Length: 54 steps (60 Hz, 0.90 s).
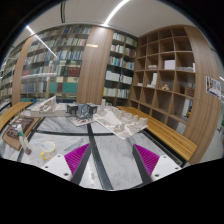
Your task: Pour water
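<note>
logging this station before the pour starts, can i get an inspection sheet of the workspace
surface: pale table ahead of the fingers, dark strips crossing it
job's things: no water vessel clearly identifiable
clutter: small indistinct items at the far end of the table
grippers: gripper open, nothing between its fingers, purple pads showing
cables: nothing seen
surroundings: bookshelves behind, wooden cubby shelving, wooden bench, ceiling strip lights
</note>
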Motion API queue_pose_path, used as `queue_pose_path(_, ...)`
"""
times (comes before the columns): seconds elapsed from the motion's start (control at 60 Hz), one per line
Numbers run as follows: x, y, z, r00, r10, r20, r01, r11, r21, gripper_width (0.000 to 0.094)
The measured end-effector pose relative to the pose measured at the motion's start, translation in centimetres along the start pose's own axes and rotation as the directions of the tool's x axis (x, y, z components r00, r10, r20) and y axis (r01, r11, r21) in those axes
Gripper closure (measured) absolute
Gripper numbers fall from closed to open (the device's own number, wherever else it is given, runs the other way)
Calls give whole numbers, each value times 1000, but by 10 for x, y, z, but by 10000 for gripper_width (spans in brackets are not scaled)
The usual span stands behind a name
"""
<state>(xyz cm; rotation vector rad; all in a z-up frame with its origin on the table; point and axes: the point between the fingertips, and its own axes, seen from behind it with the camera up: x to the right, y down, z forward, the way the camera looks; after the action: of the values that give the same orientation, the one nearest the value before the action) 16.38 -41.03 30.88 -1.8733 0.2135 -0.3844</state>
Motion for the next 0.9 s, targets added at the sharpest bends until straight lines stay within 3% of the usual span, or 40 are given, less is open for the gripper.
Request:
queue_pose_path(0.2,-27,54,8,999,-36,23,38,997,-65,82)
queue_pose_path(0.35,-92,124,8,992,-66,107,80,988,-132,84)
queue_pose_path(0.5,-198,173,-7,964,-58,258,107,978,-178,79)
queue_pose_path(0.65,-319,171,-10,925,-48,377,99,988,-118,78)
queue_pose_path(0.9,-494,135,19,880,-1,475,17,999,-31,78)
